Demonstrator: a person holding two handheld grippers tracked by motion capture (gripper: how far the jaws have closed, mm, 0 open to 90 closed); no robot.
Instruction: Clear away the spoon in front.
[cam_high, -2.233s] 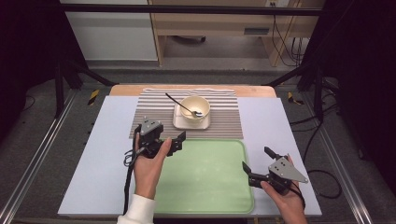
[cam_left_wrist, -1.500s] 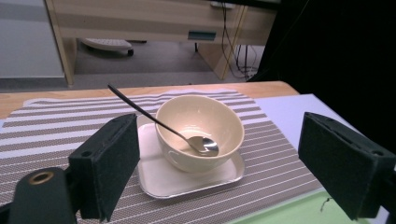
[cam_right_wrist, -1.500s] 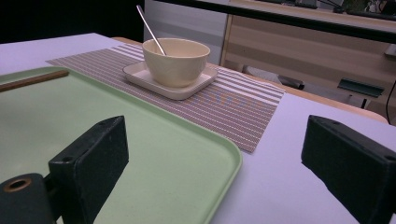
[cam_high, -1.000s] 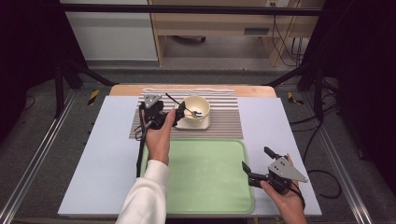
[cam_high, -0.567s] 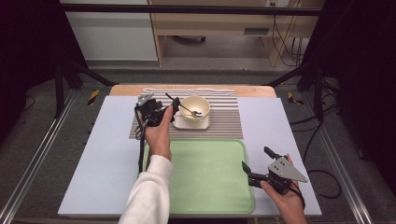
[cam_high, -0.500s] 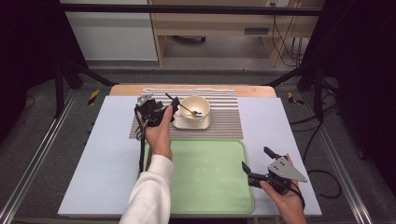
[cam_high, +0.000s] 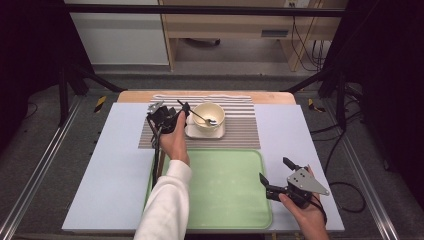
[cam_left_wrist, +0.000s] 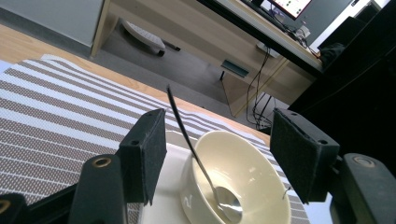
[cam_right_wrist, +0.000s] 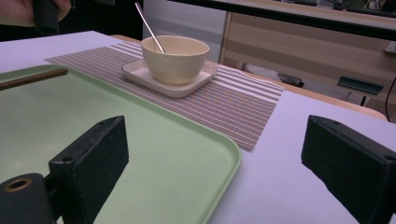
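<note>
**Closing on the spoon handle**

Leaning in the cream bowl (cam_high: 208, 116), the spoon (cam_high: 198, 115) has its scoop on the bowl's bottom and its thin handle slanting up and out to the left over the rim. Bowl sits on a small square saucer (cam_high: 205, 131), saucer on a striped mat (cam_high: 235, 127) at the far middle of the tabletop (cam_high: 110, 165). Left tongs (cam_high: 176, 111) just left of the bowl; in the left gripper view the handle stands between the two pads, close to the left pad (cam_left_wrist: 144, 149), not yet pressed. Jaws partway apart and have just been closing. Near side of the mat: a green tray (cam_high: 225, 185), touching the mat's near edge. Right tongs (cam_high: 274, 172) held at the tray's right near corner, jaws wide apart, nothing between them, well apart from the bowl.
</note>
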